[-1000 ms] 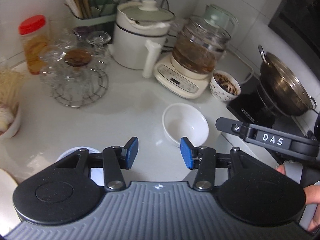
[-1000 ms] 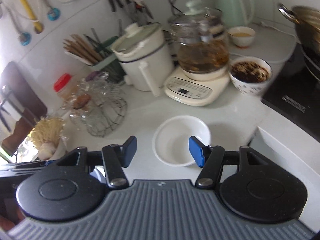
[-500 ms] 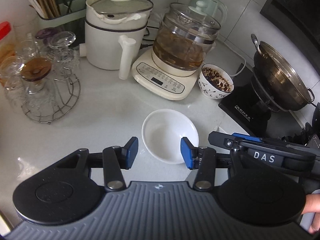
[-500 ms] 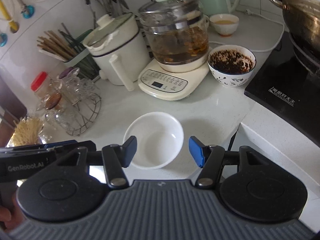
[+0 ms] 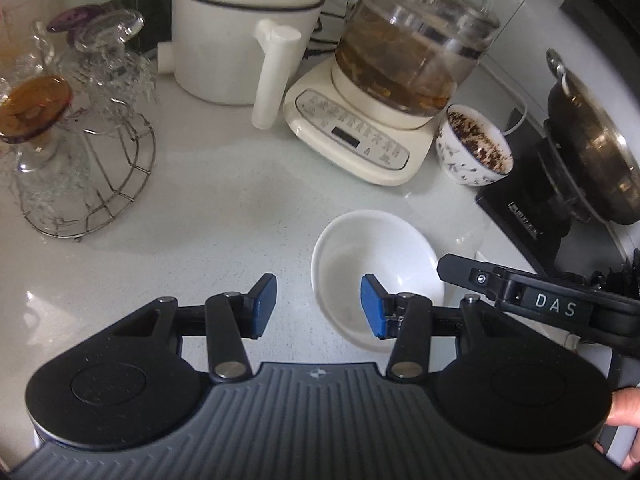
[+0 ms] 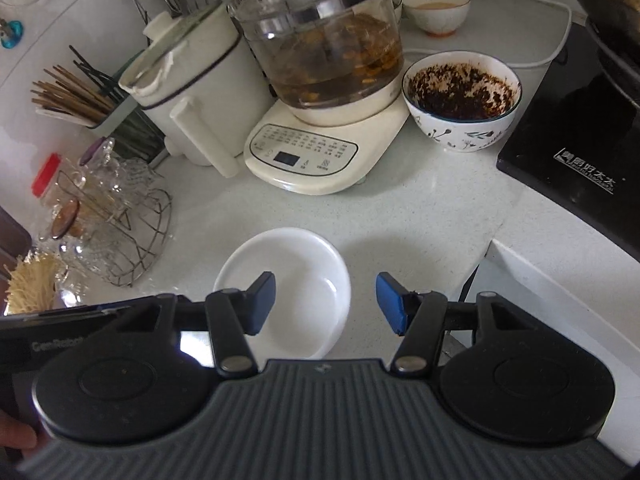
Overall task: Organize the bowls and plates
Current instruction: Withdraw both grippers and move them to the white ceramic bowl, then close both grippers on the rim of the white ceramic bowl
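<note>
Left wrist view: the white bowl (image 5: 376, 264) is seen empty on the bench (image 5: 224, 208), in front of the glass kettle (image 5: 412, 40) on its cream base. The left gripper (image 5: 318, 306) is held released above the bench, nothing clamped; its right blue pad (image 5: 372, 312) is seen over the bowl's inside, its left pad over bare bench beside the bowl, so the bowl's near-left rim lies between them. No contact with the bowl can be confirmed. The right gripper (image 5: 520, 292) is partly seen at the bowl's right edge; its state cannot be told here. A patterned bowl (image 5: 472, 152) with dark residue is placed right of the kettle. A white pot (image 5: 244, 36) is placed left of the kettle, a wire rack (image 5: 100, 184) with glasses further left. A wok (image 5: 592, 140) is seen far right of the kettle.

Right wrist view: the same white bowl (image 6: 288, 280) is found in front of the kettle base (image 6: 320, 152). The right gripper (image 6: 326, 302) is released, empty; its left pad is seen over the bowl, its right pad beyond the bowl's right rim. Touching cannot be told. The left gripper's body (image 6: 60, 340) is seen at the left edge, left of the bowl.
</note>
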